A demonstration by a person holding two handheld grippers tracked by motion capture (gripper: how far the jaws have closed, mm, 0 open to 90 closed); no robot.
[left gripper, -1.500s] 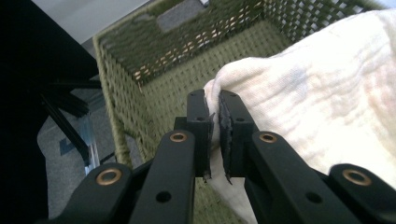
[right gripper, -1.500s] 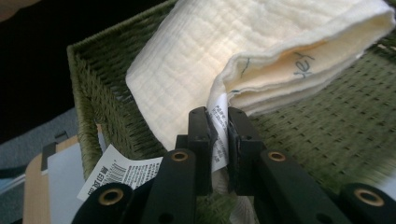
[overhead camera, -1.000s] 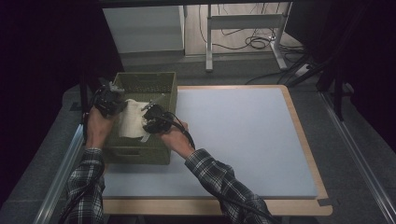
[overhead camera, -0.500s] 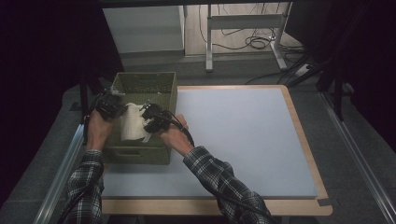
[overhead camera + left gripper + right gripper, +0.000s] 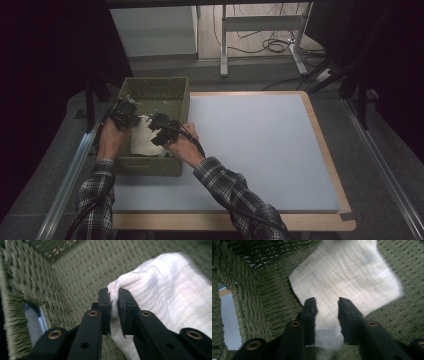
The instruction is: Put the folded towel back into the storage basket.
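Left claw (image 5: 114,305) pinches the cloth (image 5: 170,295) inside the basket (image 5: 181,102). Right claw (image 5: 326,305) has just been opening, cloth between its jaws but unpressed. Cloth is in; only the left release seems left.

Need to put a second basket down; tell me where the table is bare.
The pale mat right of the green basket is bare out to its wooden border. Crowded: inside the basket, both grippers, left and right, work the white cloth.
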